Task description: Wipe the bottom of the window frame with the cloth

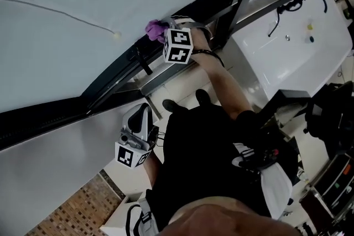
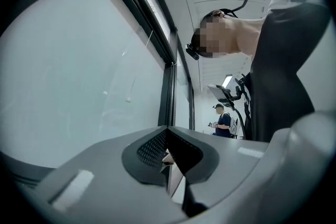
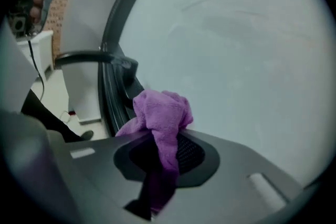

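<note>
The purple cloth [image 1: 156, 30] is clamped between the right tool's [image 1: 166, 33] jaws, and its bunched end sits just ahead of them at the dark window frame [image 1: 119, 72]. The left tool [image 1: 144, 113] hangs well apart, jaws together on nothing.

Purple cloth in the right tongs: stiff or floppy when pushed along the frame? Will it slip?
Probably floppy: the purple cloth bunches and droops over the right tongs. Its fluffy pile should squash against the window frame rather than skid. Slipping out seems unlikely: the tongs pinch a fold.
</note>
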Motion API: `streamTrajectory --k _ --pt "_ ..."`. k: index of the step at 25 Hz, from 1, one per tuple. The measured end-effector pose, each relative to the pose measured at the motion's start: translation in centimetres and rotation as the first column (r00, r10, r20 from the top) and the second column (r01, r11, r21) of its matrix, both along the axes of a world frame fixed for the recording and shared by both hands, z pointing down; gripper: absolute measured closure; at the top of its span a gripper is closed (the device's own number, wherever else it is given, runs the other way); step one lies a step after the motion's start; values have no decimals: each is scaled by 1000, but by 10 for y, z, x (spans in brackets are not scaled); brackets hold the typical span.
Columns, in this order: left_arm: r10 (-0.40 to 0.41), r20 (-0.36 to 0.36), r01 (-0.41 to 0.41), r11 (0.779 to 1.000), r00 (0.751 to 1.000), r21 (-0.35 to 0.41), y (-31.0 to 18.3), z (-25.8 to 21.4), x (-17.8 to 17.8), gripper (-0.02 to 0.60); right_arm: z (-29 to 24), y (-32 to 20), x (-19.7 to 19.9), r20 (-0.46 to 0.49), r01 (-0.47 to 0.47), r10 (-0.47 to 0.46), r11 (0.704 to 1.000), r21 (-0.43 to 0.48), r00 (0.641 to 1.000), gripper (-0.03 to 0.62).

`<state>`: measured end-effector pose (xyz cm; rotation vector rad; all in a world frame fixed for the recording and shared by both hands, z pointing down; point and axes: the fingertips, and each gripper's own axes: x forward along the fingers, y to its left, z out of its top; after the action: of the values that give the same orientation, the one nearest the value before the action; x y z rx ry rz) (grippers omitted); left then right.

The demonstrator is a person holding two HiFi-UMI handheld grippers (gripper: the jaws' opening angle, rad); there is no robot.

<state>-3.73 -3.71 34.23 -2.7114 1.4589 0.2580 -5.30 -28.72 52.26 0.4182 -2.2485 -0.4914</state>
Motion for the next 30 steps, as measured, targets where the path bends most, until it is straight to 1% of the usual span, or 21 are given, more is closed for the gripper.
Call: streamTrajectory --k 1,2,4,6,7,10,11,13,14,15,16,18,20,21,24,25,26,27,28,29,30 --pt "7 -3 -7 1000 1000 6 -1 -1 -1 581 -5 -4 11 -9 -43 43 999 31 999 528" --pt "14 -10 -14 1000 1000 9 -3 -2 -3 581 -14 -3 12 22 -53 52 997 47 998 526" --pt "26 -26 -25 1000 999 6 -7 1 -5 581 -23 13 -12 117 13 -17 999 35 993 526" --pt "31 -31 -31 1000 999 4 -9 3 -5 581 -10 19 -29 111 54 -55 998 14 992 537" --pt "34 -31 -34 999 999 7 -9 2 -5 581 -2 14 -25 84 28 -28 1000 5 996 535" --pt "33 -44 -33 999 998 2 -10 4 -11 581 -2 -15 19 0 -165 165 985 43 986 530" --pt "30 -54 -30 1000 998 -5 -10 6 -14 581 -9 -13 18 11 -164 164 985 60 986 526" --pt "28 -76 -29 999 997 -17 -14 10 -15 581 -18 15 -17 92 -15 11 999 47 996 525" --pt "30 -82 -32 999 996 -20 -16 11 -14 581 -16 27 -33 110 58 -63 997 48 992 531" --pt "36 -82 -38 999 996 -21 -17 12 -12 581 -9 30 -38 100 85 -90 995 57 991 534" --pt "42 -77 -44 999 996 -20 -19 11 -9 581 -2 23 -30 81 62 -67 996 58 994 533" --pt "50 -65 -51 999 997 -15 -21 9 -7 581 6 -13 14 48 -89 86 994 61 995 531" --pt "49 -68 -50 999 997 -13 -22 7 -8 581 5 -52 66 -6 -263 265 959 103 964 531" --pt "49 -73 -50 999 996 -16 -22 8 -9 581 4 -62 80 -27 -299 304 947 114 952 526" --pt "53 -76 -56 998 996 -31 -26 14 -8 581 4 -62 79 -33 -213 218 971 109 975 525" --pt "57 -73 -59 998 996 -30 -27 14 -6 581 6 -68 87 -8 -226 228 970 94 974 525" --pt "61 -69 -63 998 996 -26 -28 13 -5 581 7 -82 106 10 -295 295 952 87 955 526" --pt "64 -65 -65 998 996 -22 -28 11 -5 581 8 -99 134 3 -400 402 911 100 916 528" --pt "66 -64 -67 998 996 -19 -29 10 -4 581 8 -115 163 -21 -502 508 855 128 861 528" --pt "68 -64 -69 997 996 -18 -29 10 -4 581 7 -124 184 -46 -567 579 809 155 814 528" --pt "70 -66 -72 997 995 -21 -29 11 -3 581 4 -125 190 -56 -584 599 794 170 799 525"
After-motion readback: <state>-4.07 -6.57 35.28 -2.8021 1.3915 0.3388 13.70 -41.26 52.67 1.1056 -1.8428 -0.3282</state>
